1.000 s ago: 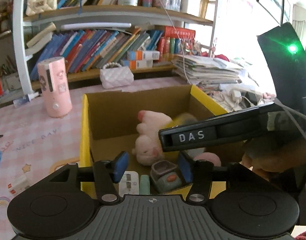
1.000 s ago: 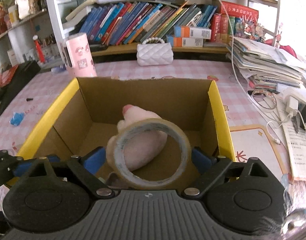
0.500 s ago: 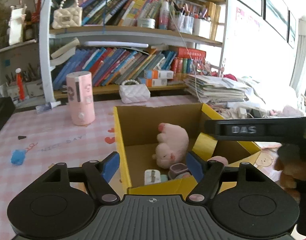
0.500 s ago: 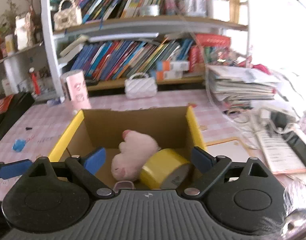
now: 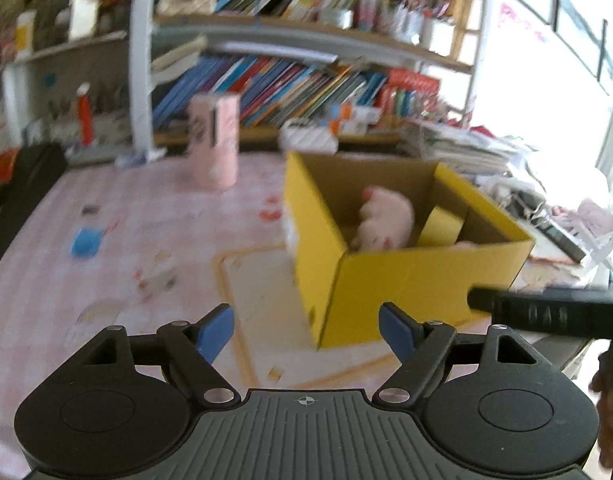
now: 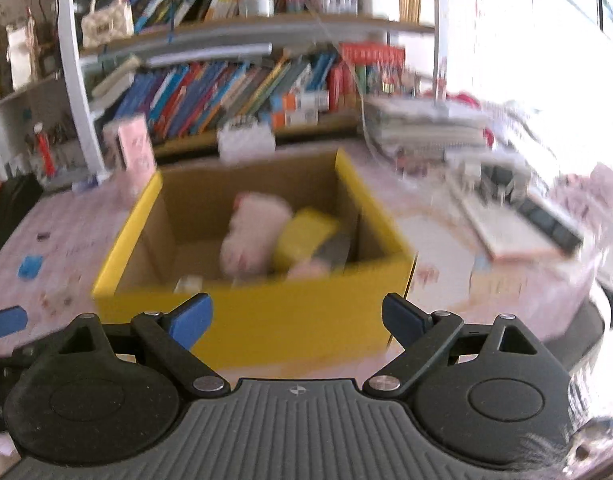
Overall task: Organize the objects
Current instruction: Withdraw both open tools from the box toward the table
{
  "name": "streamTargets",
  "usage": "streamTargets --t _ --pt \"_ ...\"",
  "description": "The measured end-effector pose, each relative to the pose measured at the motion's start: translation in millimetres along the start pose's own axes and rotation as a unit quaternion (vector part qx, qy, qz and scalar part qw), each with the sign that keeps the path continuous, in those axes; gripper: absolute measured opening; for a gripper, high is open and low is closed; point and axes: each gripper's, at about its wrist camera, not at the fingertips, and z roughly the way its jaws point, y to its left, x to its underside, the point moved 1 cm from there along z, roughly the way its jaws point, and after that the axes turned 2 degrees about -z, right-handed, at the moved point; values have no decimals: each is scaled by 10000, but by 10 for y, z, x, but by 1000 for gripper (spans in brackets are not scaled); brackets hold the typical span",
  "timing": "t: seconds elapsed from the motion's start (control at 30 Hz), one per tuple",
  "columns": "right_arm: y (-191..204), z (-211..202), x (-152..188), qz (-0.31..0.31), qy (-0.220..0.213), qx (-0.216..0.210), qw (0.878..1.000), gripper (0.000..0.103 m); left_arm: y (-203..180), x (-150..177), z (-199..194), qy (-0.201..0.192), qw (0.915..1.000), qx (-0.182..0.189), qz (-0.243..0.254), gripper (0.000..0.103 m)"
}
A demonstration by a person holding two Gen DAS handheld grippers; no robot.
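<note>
Now both grippers are hanging short of the box, outside its near wall. The left gripper is standing wide, its jaws having just been opening, with nothing between them; only bare mat and the box's near corner are showing past the blue fingers. The right gripper is also gaping wide and empty, facing the yellow front wall. Inside the box, a pink plush is lying against a yellow tape roll, with small items, too blurred to tell, along the near wall. Left of the box, the pink checked table is lying mostly open, with a blue scrap and a pink cylinder well apart. Right of the box, papers and cables are crowding the table edge.
</note>
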Motion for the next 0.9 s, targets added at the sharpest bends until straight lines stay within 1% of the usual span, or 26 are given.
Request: streamTargets --t 0.07,0.13,0.37,0.53,0.9 --pt "114 -35 168 -20 248 -22 9997 90 116 76 -55 121 9998 -70 -126 81" --pt "219 -75 271 -69 378 -72 9992 90 211 144 -110 206 9995 -114 -211 81" --pt "553 -247 510 -224 533 -190 9981 90 431 373 -367 355 9990 -214 -166 82" --pt "776 -315 628 -416 647 -280 9966 90 569 469 -522 407 9985 -343 -150 84" --pt "1182 -395 775 -629 840 -651 9923 90 899 594 -804 337 9968 -652 -301 85"
